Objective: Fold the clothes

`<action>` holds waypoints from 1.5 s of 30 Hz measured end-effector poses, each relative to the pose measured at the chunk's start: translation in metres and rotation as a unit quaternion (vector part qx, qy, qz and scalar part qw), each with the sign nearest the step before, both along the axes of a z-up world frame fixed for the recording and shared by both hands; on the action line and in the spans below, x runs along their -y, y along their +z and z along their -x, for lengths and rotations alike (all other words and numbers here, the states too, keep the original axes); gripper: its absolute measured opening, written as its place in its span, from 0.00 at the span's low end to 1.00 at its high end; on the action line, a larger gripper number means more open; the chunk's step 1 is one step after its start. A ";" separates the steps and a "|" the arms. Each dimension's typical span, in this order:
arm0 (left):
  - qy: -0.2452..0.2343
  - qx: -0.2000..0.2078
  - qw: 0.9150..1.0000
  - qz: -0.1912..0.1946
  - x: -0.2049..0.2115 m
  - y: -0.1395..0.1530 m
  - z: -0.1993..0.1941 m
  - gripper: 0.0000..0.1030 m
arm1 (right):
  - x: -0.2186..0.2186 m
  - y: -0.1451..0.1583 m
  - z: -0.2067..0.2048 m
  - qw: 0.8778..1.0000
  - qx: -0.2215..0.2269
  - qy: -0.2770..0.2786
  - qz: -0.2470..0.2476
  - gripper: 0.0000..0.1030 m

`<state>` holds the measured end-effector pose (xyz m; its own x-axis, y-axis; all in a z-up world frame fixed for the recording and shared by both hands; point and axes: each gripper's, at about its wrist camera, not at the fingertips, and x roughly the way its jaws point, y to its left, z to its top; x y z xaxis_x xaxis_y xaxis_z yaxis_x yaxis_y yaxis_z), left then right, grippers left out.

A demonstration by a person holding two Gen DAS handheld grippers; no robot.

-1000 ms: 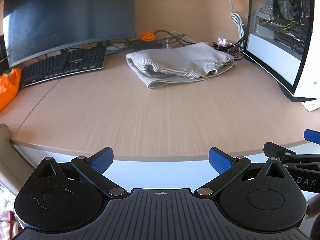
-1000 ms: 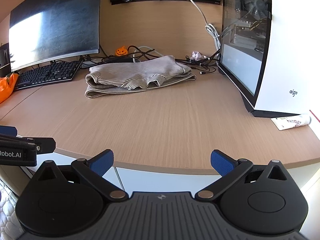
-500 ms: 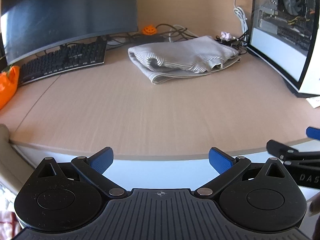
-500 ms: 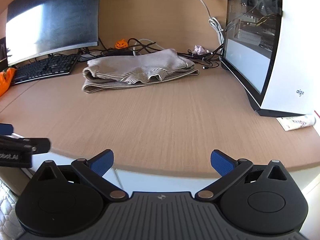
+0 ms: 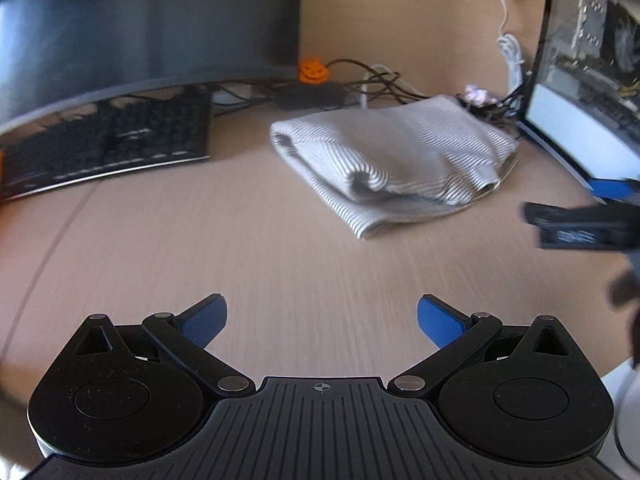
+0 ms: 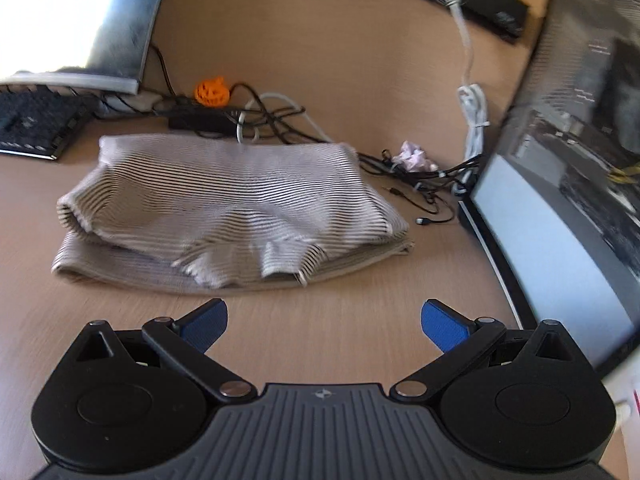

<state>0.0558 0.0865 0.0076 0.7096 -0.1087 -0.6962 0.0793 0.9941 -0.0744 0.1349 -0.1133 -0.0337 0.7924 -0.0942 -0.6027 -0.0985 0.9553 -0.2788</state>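
Observation:
A grey-and-white striped garment [image 5: 394,160] [image 6: 228,208] lies folded in a loose bundle at the back of the wooden desk [image 5: 240,248]. My left gripper [image 5: 322,322] hovers open over the desk, well short of the garment, with nothing between its blue pads. My right gripper [image 6: 324,324] is open too, close in front of the garment's near edge and apart from it. The right gripper [image 5: 580,220] also shows blurred at the right side of the left wrist view.
A black keyboard [image 5: 104,148] and a dark curved monitor [image 5: 140,20] stand at the left. A white computer case [image 6: 560,184] with a glass side blocks the right. Tangled cables [image 6: 272,120] and a small orange pumpkin [image 6: 212,92] lie behind the garment.
Both grippers have moved forward over the desk toward the garment, the right one much closer to it. Both stay open. The garment has not moved.

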 end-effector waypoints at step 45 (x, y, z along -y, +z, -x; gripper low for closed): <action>-0.101 -0.074 0.989 0.077 0.017 -0.029 -0.170 1.00 | 0.039 -0.018 -0.137 0.971 -0.134 0.049 -0.193 1.00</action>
